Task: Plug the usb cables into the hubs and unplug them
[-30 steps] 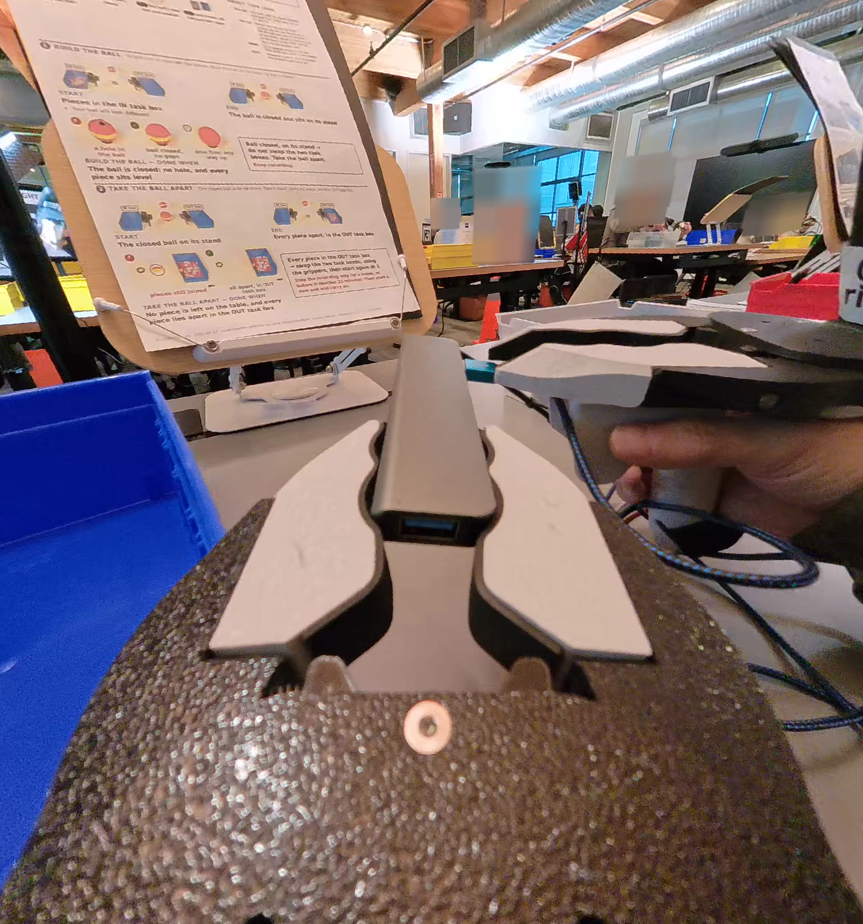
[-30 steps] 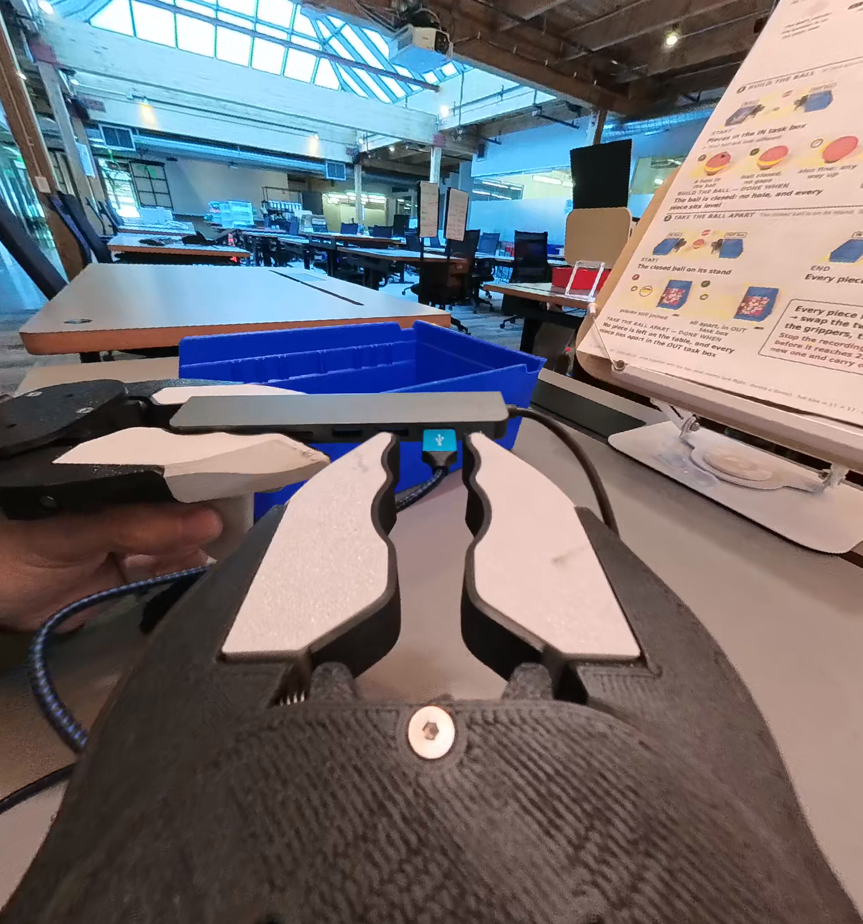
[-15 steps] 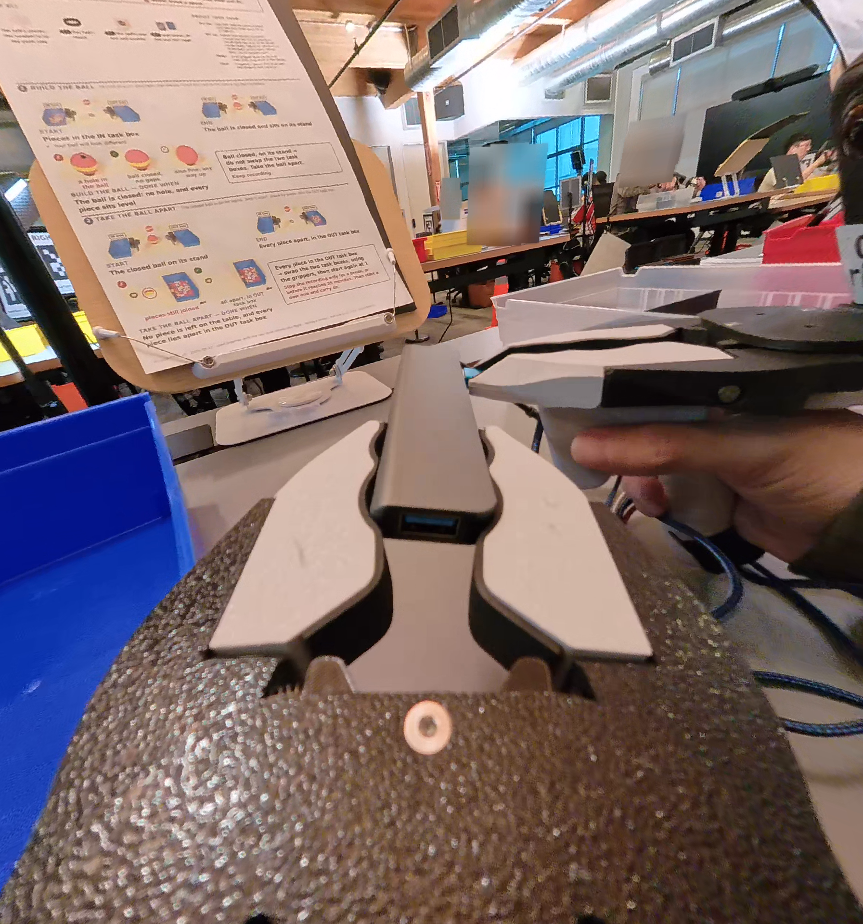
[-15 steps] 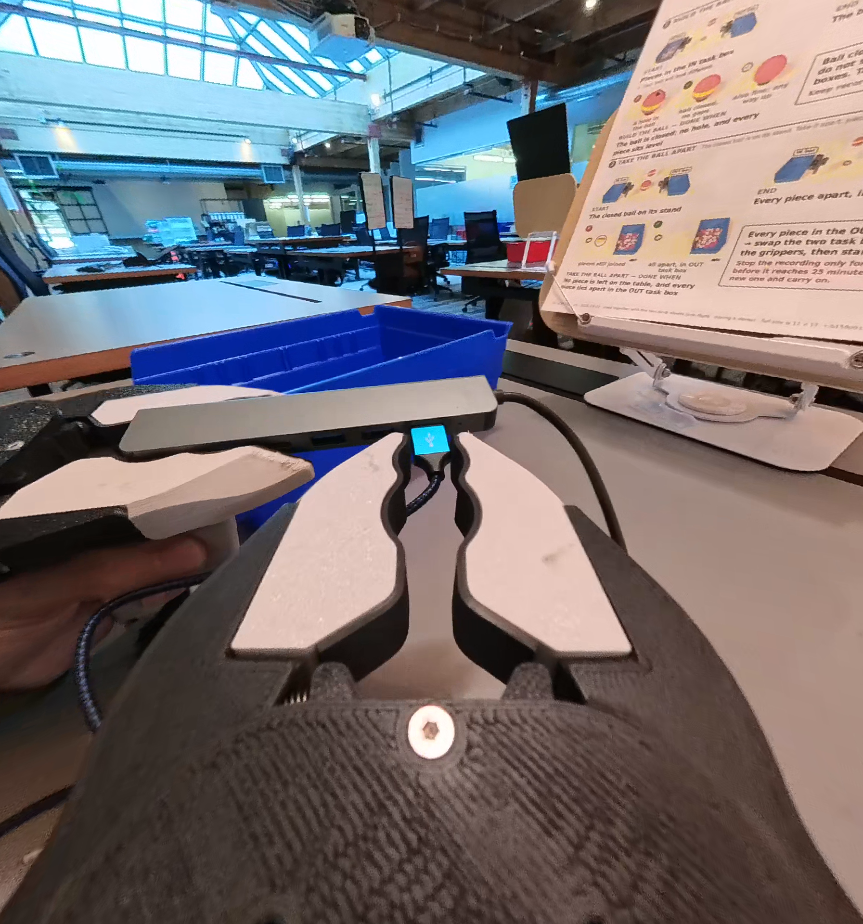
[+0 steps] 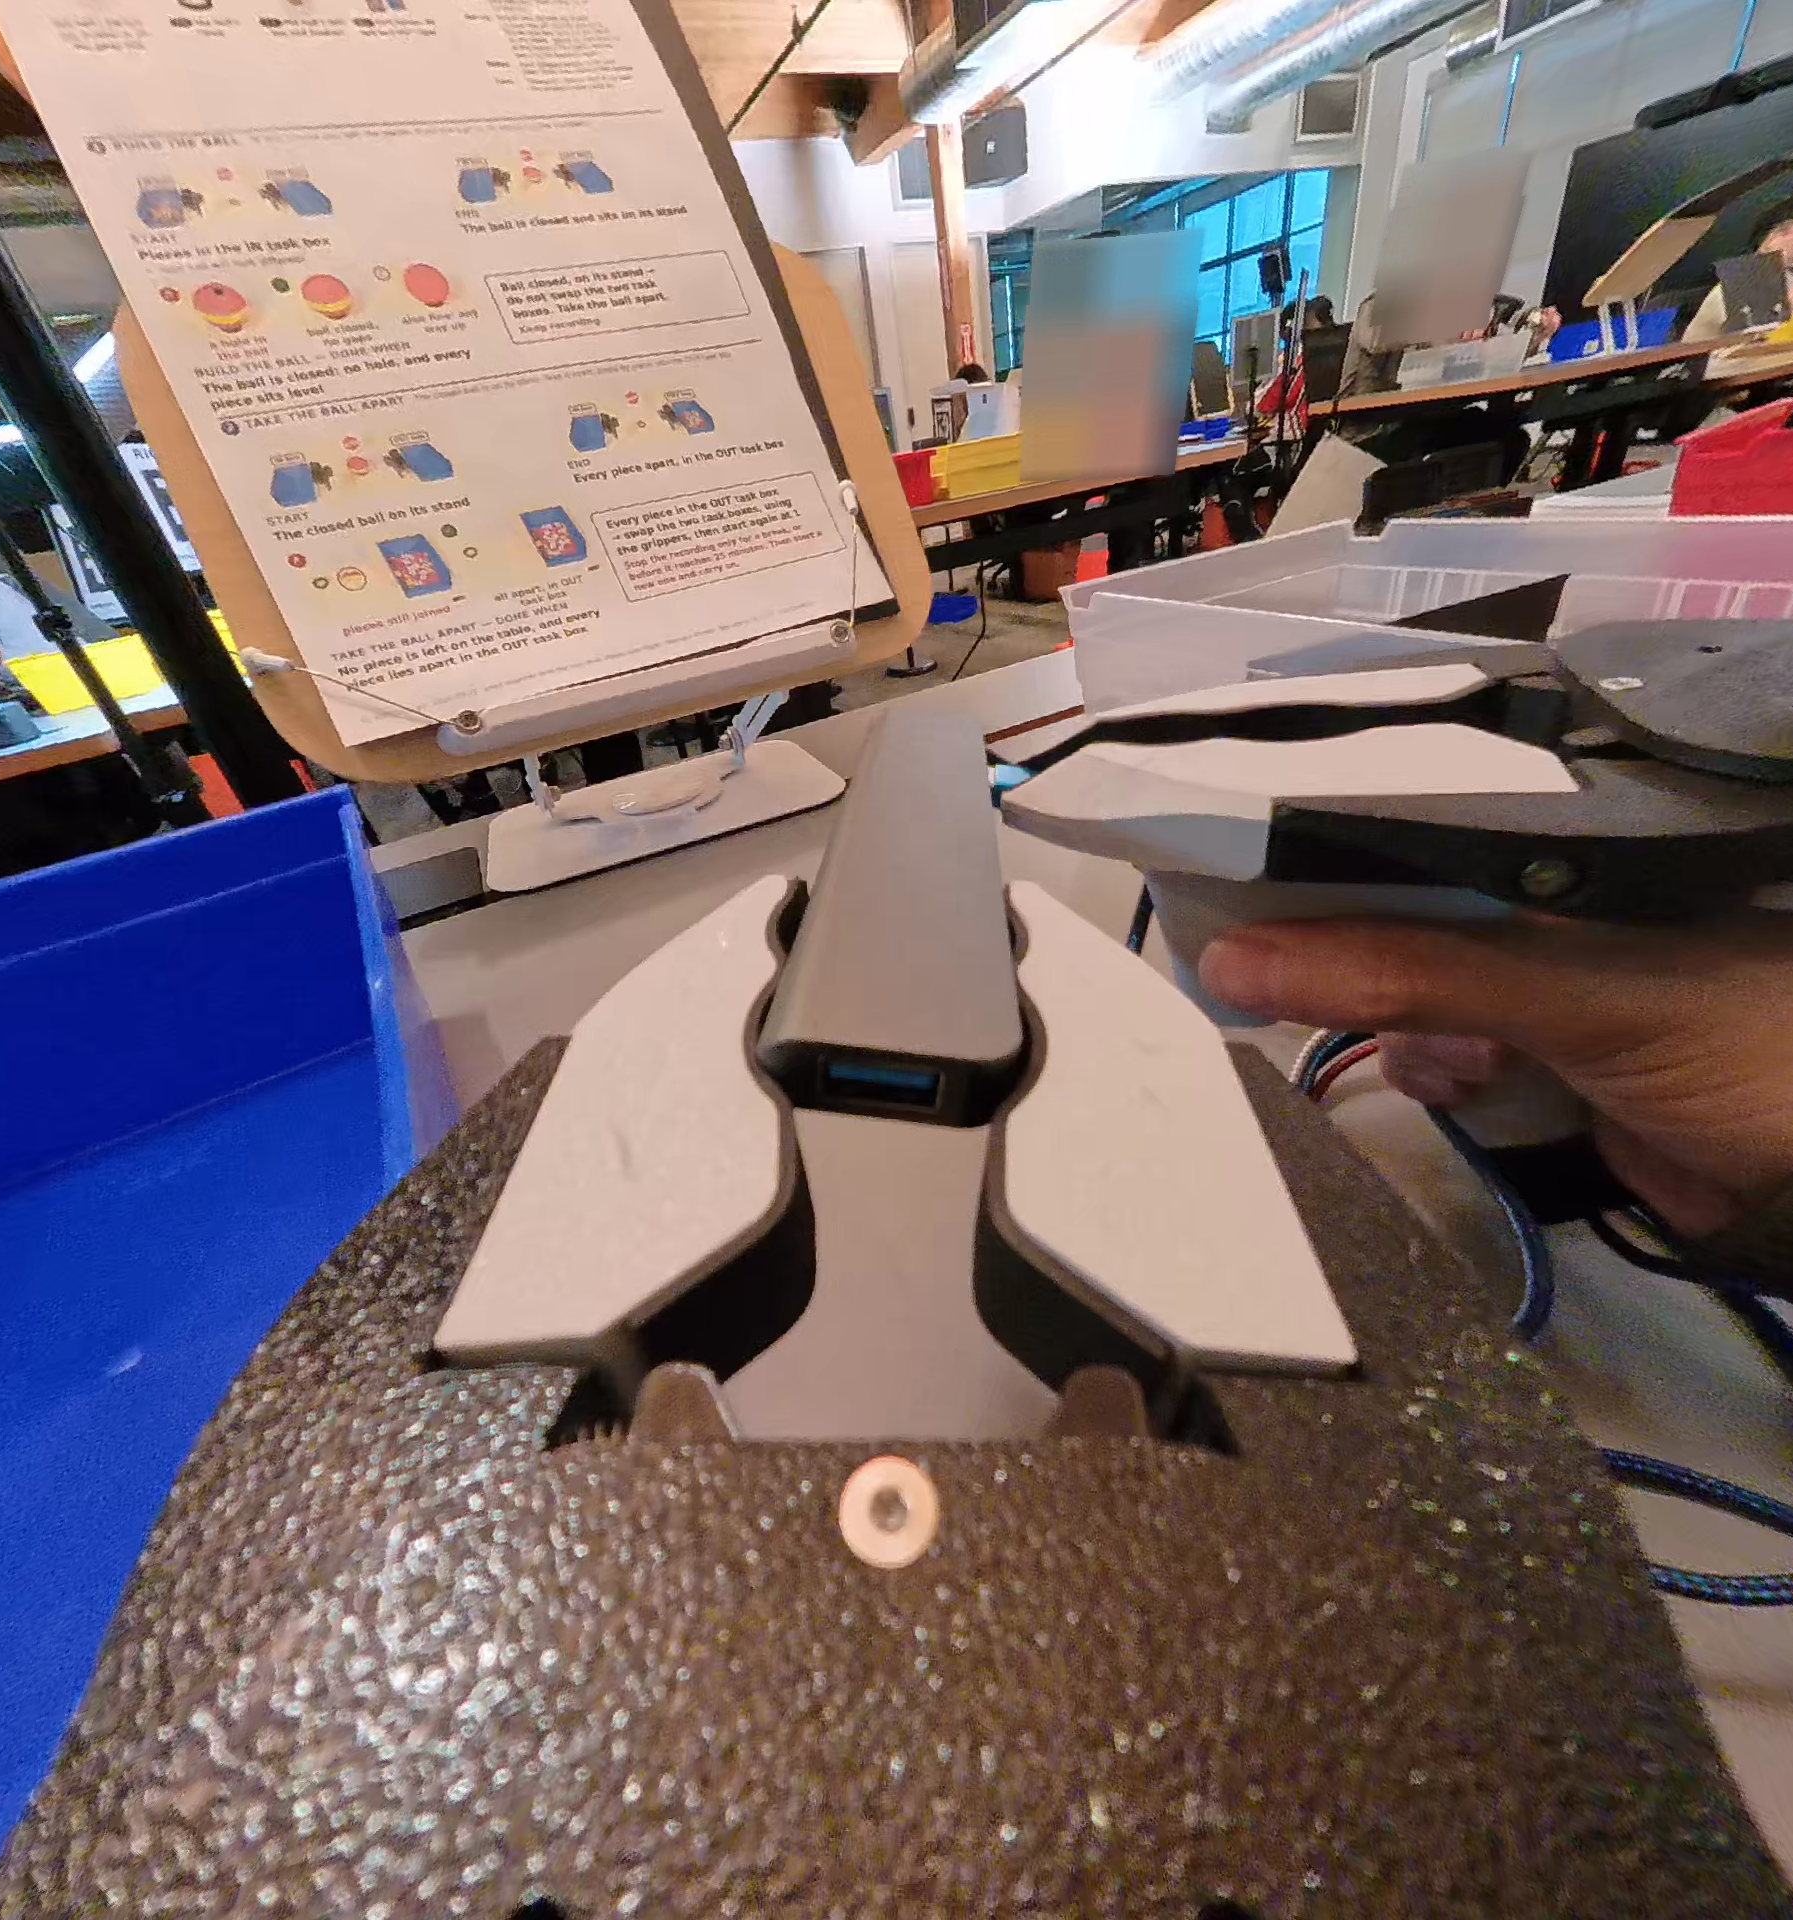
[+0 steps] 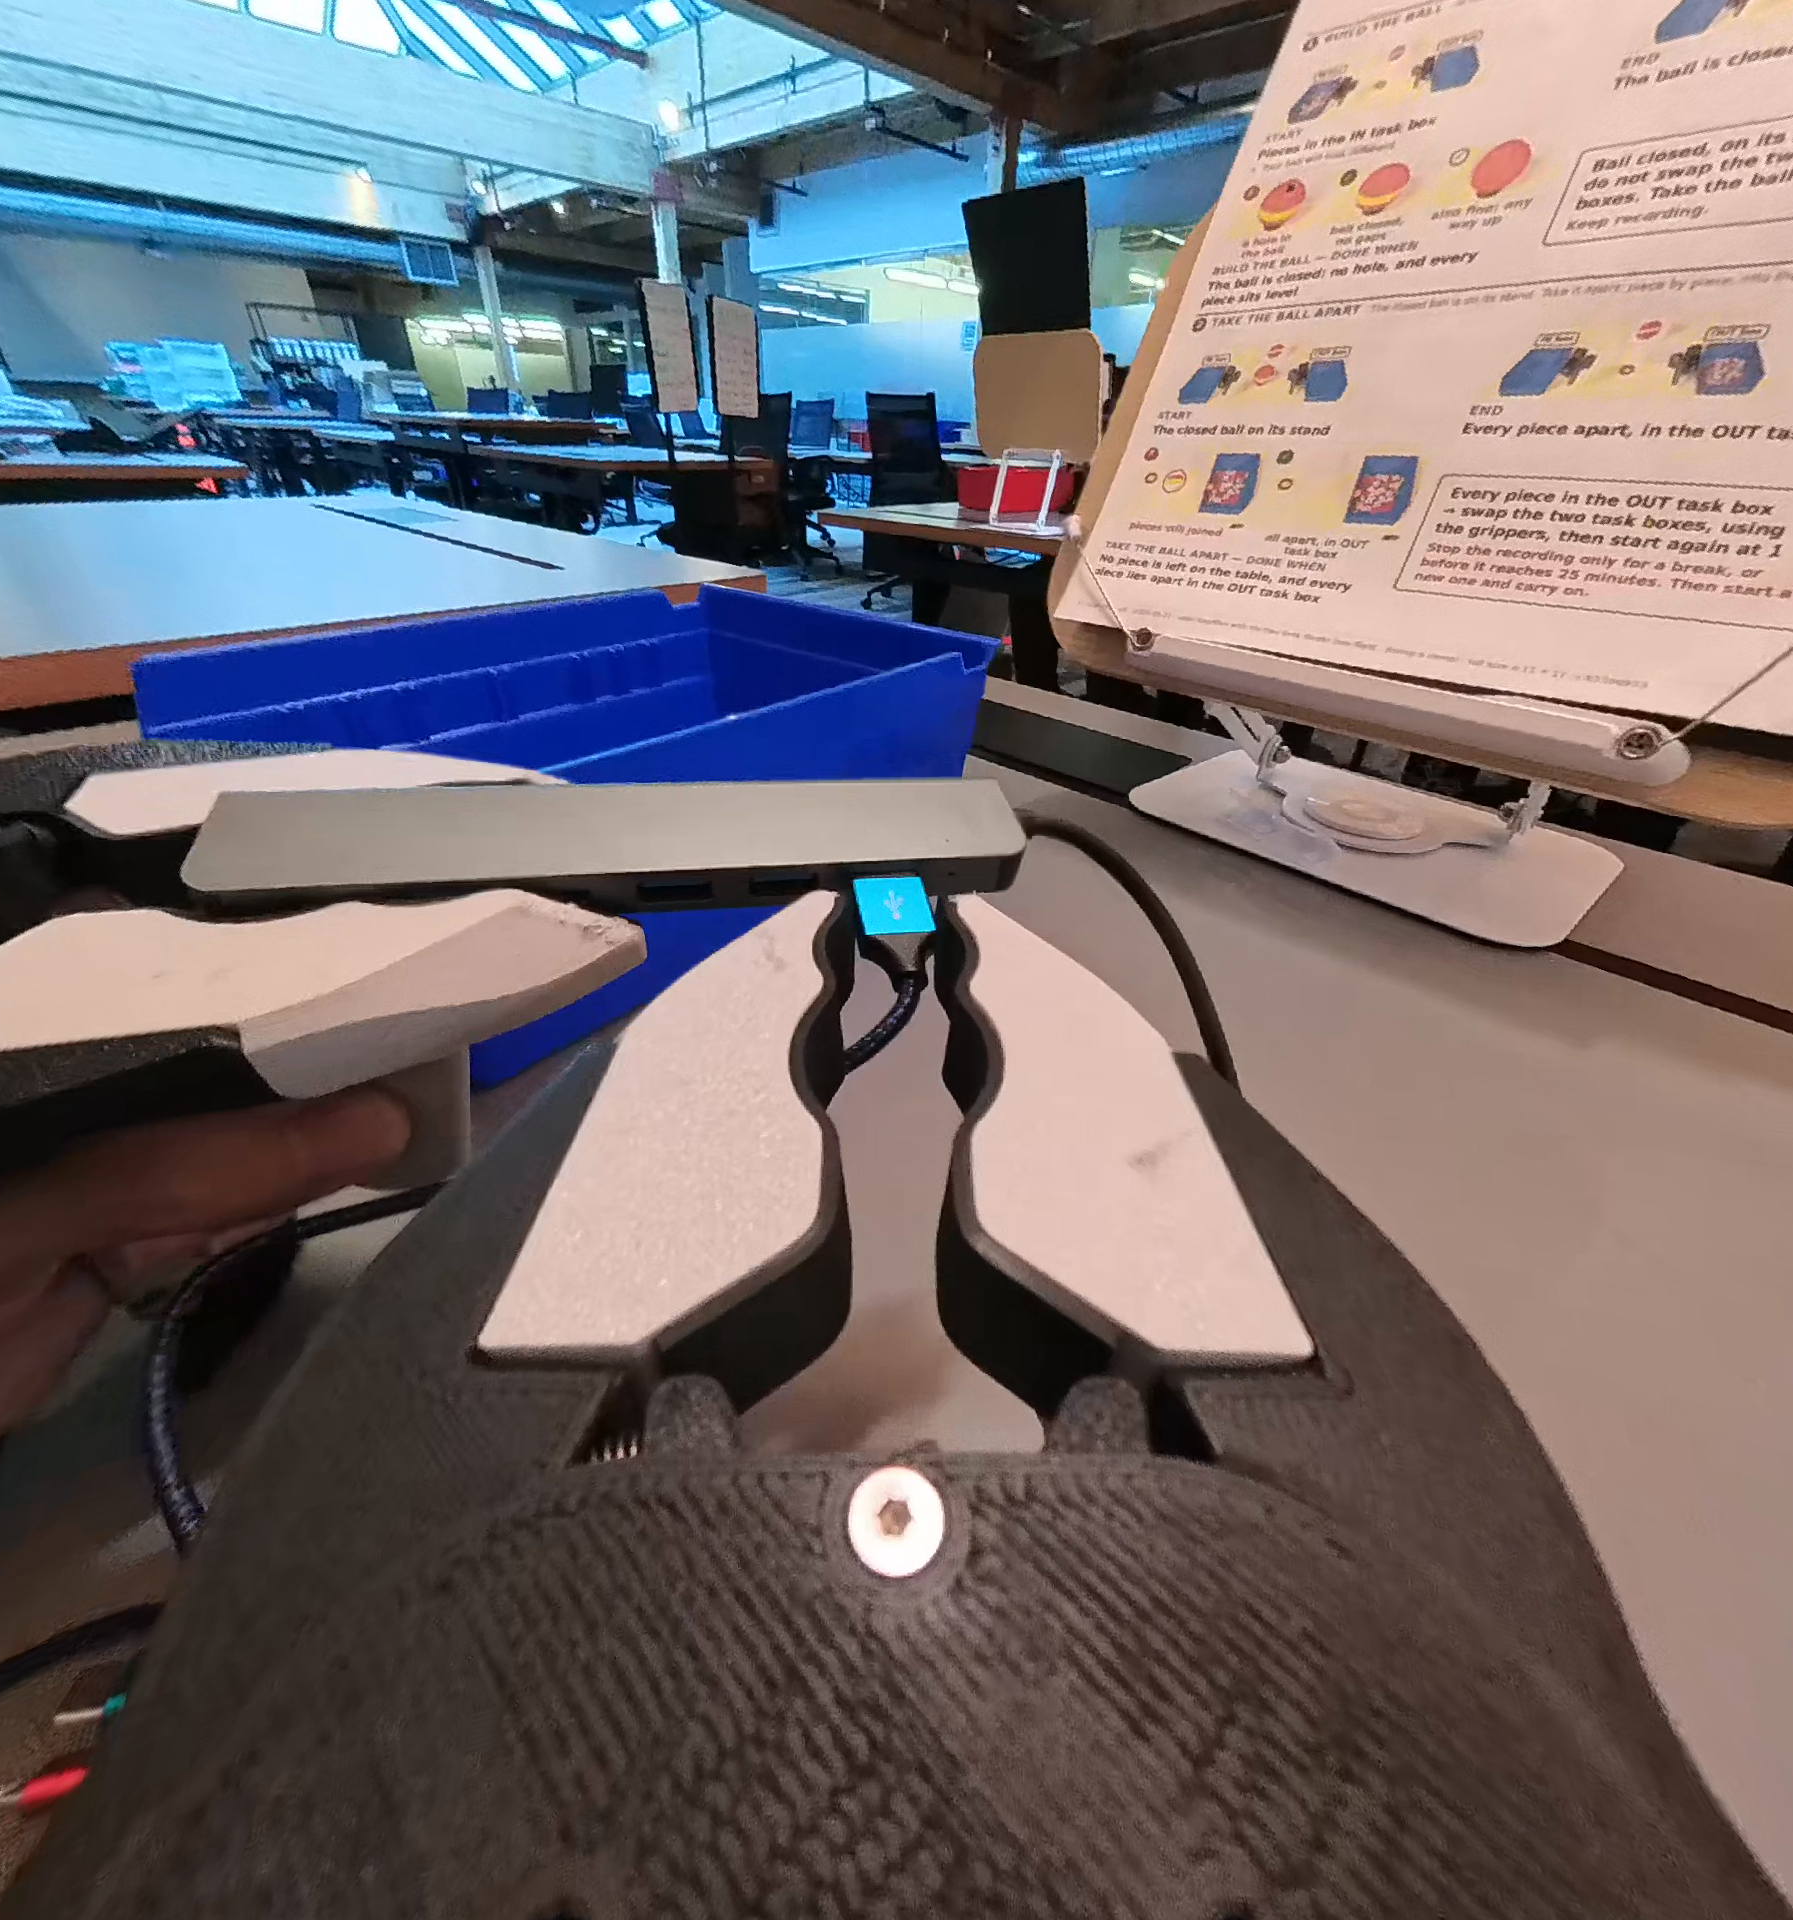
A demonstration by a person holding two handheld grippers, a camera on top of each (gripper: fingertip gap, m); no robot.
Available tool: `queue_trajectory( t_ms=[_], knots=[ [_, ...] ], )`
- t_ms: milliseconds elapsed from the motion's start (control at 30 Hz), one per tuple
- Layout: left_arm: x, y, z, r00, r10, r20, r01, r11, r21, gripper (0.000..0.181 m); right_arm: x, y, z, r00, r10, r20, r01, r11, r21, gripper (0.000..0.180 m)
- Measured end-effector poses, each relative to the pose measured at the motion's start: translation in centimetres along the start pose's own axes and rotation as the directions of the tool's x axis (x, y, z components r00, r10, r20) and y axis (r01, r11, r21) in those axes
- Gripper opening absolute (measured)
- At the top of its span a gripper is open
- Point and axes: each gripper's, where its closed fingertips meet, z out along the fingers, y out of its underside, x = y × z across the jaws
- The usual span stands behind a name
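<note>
**Plug seated in the hub, pull-out yet to come**

At the centre of the left wrist view, the left gripper (image 5: 897, 997) was clenched on the grey hub (image 5: 907, 883), held level above the table (image 6: 1494, 1195). At mid-frame in the right wrist view, the right gripper (image 6: 894, 940) pinched the blue-tipped USB plug (image 6: 893, 906), which looked seated in a side port near the hub's far end; its braided cable (image 6: 876, 1029) trailed down between the fingers. By this showing, one insertion appeared done. Unplugging remained, and two neighbouring ports stood empty. A blue bin (image 6: 559, 675) sat behind, upper left.
</note>
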Motion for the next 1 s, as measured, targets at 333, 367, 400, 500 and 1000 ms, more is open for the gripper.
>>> queue_trajectory(
  t_ms=[333,367,400,500,1000],
  knots=[
    [0.7,-2.5,-0.4,0.997,0.073,-0.029,-0.072,0.997,0.034,0.033,-0.1,-2.2,-1.4,0.998,-0.060,0.014,0.060,0.998,0.009,0.015],
    [0.6,-2.5,-0.5,0.999,0.038,-0.039,-0.036,0.998,0.044,0.033,-0.2,-2.4,-1.4,0.998,-0.058,0.017,0.058,0.998,0.014,0.015],
    [0.5,-2.4,-0.4,0.999,0.001,-0.053,0.002,0.999,0.050,0.033,-0.3,-2.4,-1.2,0.999,-0.043,0.026,0.043,0.999,0.009,0.015],
    [0.1,-2.1,-0.4,0.999,0.018,-0.042,-0.016,0.999,0.035,0.034,-0.3,-2.1,-0.9,0.996,-0.085,-0.003,0.085,0.996,-0.020,0.015],
    [-7.9,-7.1,-3.3,0.980,-0.183,0.076,0.167,0.969,0.180,0.032,2.3,-4.5,-4.3,0.998,-0.053,-0.047,0.054,0.999,0.010,0.014]
  ],
)
